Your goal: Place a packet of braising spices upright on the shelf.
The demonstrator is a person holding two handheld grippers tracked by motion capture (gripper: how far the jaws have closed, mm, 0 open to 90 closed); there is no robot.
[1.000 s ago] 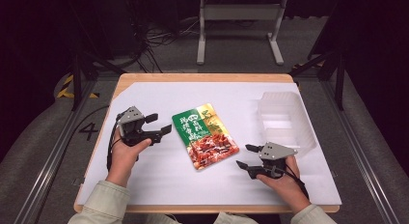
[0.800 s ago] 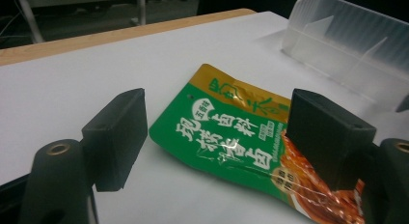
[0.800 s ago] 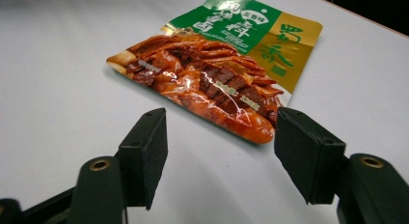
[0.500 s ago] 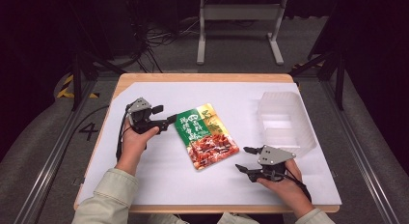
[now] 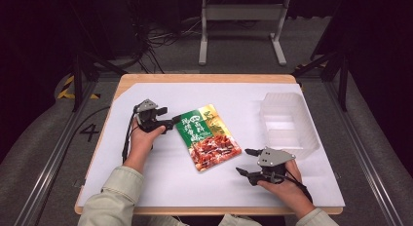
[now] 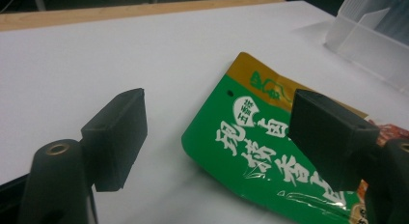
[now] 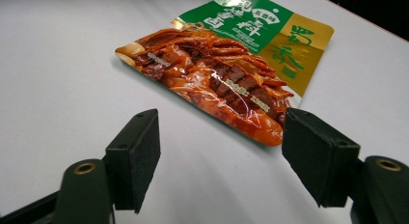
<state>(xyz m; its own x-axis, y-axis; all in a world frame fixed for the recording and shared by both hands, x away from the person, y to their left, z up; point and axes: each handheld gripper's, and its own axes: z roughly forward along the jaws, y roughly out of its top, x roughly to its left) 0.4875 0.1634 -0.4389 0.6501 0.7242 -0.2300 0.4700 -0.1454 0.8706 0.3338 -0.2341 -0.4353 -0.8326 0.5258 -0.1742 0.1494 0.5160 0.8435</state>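
A lab or test bay, not a home; the worktop (image 5: 146, 84) is a wooden board under a white sheet, flanked by metal rails (image 5: 53, 158). Behind it, tangled cables (image 5: 156, 38) and a metal stand (image 5: 241, 21) sit on grey carpet.

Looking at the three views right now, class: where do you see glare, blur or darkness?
High view: dark surroundings, brightly lit white table. Right gripper view: glare streaks on the glossy food packet. Left gripper view: near fingers soft, clear container slightly blurred.
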